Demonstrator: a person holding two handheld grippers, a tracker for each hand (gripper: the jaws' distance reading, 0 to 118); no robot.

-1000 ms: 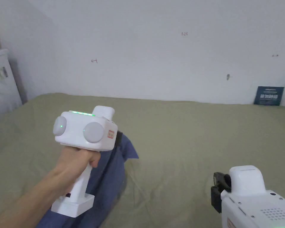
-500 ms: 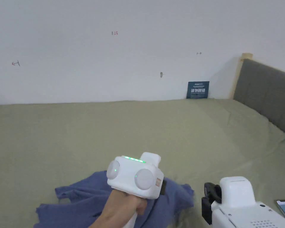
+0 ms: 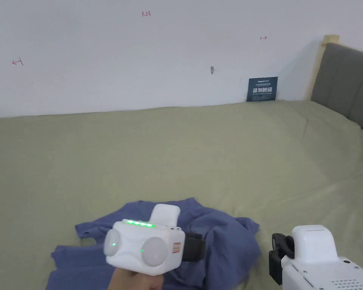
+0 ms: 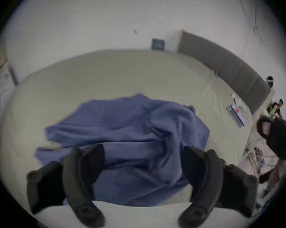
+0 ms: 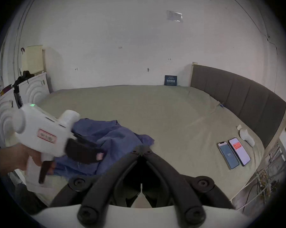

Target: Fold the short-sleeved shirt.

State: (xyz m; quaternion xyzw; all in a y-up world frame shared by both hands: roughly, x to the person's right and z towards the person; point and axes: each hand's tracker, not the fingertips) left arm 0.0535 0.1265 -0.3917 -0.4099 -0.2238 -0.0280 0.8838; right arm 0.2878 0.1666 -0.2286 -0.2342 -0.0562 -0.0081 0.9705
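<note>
Item: blue short-sleeved shirt (image 3: 214, 241), rumpled heap on the green bed (image 3: 214, 151), apparently no fold yet made; left gripper (image 4: 144, 162) above it, jaws apart, empty; right gripper (image 5: 142, 148) beside, jaws together, empty; spreading and all folds outstanding.

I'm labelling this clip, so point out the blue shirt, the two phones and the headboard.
blue shirt (image 3: 230, 241): head view, crumpled right side.
two phones (image 5: 233, 154): right gripper view, where their long edges meet.
headboard (image 3: 347, 83): head view, grey padded face.
</note>
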